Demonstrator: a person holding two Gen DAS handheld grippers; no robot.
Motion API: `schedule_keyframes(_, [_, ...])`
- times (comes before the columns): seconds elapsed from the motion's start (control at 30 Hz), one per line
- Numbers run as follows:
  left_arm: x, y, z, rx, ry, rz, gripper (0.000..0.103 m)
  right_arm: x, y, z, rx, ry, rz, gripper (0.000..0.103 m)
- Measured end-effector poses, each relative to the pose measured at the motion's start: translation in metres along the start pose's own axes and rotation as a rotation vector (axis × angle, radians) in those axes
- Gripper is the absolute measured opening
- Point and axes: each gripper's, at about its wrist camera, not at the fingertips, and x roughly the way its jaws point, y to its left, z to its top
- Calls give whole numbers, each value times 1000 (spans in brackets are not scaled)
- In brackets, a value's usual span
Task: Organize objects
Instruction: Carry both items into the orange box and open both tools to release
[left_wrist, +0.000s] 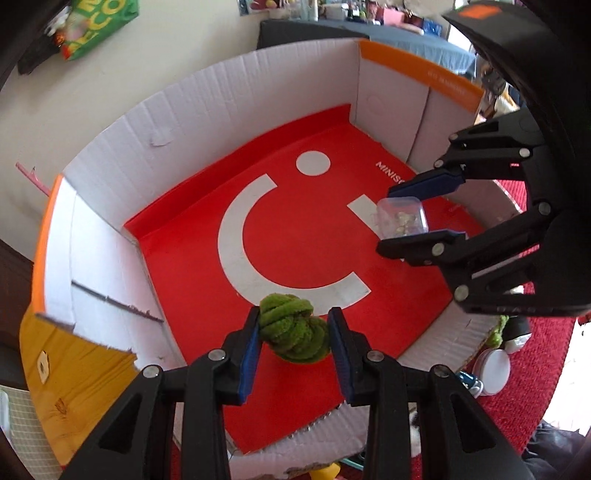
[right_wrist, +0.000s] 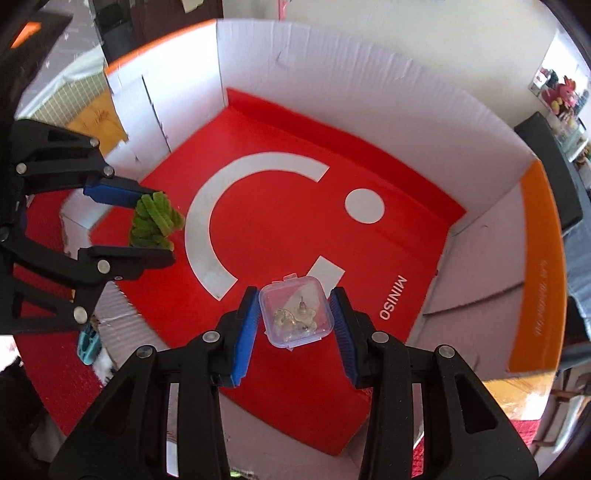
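Note:
A white cardboard box (left_wrist: 207, 92) with a red floor lies open below both grippers; its wall also shows in the right wrist view (right_wrist: 332, 70). My left gripper (left_wrist: 295, 332) stands over the box's near side with a knotted green fuzzy bundle (left_wrist: 293, 332) between its blue pads; the left pad touches it and a small gap shows at the right pad. That bundle also shows in the right wrist view (right_wrist: 155, 221). My right gripper (right_wrist: 295, 314) has a small clear lidded case (right_wrist: 295, 314) with tiny trinkets between its pads, with narrow gaps at both sides. The case also shows in the left wrist view (left_wrist: 402, 219).
The box stands on a red mat (left_wrist: 524, 391). A white round object (left_wrist: 493, 371) and small items lie outside the box's near wall. A yellow wooden surface (left_wrist: 70, 376) is at the left. A teal object (right_wrist: 88, 345) lies by the box wall.

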Motion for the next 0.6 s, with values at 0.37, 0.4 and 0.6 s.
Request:
schedule_keyframes(0.37, [0, 2, -3, 72, 19, -22, 38, 9, -3, -9, 10, 40, 12, 38])
schedule_keyframes(0.4, [0, 1, -4, 74, 22, -25, 38, 9, -3, -9, 8, 40, 10, 38])
schedule_keyframes(0.6, [1, 2, -9, 88, 20, -42, 39, 7, -5, -14, 18, 48, 15, 39])
